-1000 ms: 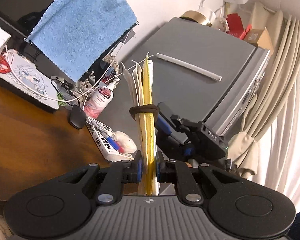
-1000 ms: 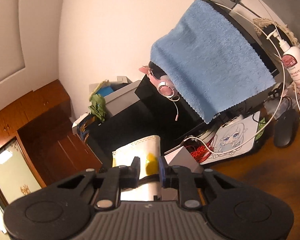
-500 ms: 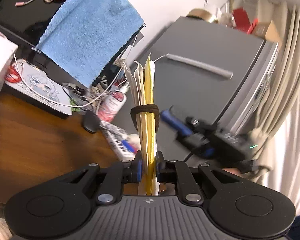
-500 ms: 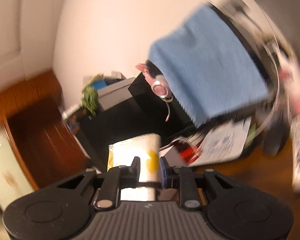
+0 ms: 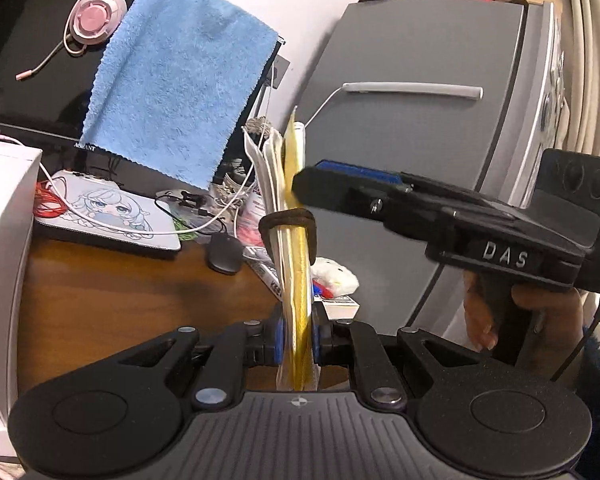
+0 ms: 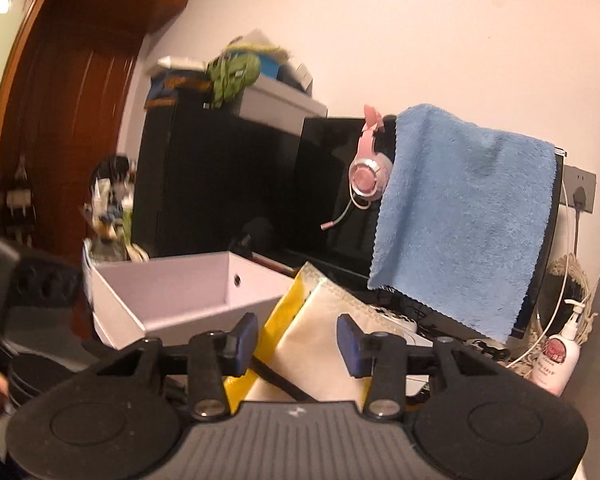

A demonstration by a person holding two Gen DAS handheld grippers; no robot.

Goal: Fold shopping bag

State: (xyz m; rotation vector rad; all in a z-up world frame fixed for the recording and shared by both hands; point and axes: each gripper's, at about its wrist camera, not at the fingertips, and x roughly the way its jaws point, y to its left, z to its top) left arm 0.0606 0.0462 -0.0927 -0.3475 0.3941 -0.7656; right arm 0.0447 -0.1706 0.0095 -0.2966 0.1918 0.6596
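Observation:
The folded shopping bag (image 5: 294,264) is a flat yellow and white bundle standing on edge, with a dark elastic band (image 5: 288,220) round its middle. My left gripper (image 5: 297,342) is shut on its lower end. The right gripper's body (image 5: 440,216) hangs just right of the bag's upper part, held by a hand (image 5: 500,312). In the right wrist view the bag (image 6: 312,344) lies tilted between the spread blue pads (image 6: 244,338), and my right gripper (image 6: 296,344) is open around it without pinching.
A wooden desk (image 5: 120,288) carries a mouse (image 5: 225,254), a printed mouse pad (image 5: 108,216), cables and a lotion bottle (image 6: 558,356). A blue towel (image 5: 180,76) hangs over a monitor. A white box (image 6: 180,292) stands left, a grey fridge (image 5: 420,120) right.
My right gripper let go of the bag, opening its jaws, and swung round to a level pose by the bag's upper part. The left gripper kept its hold and tilted slightly.

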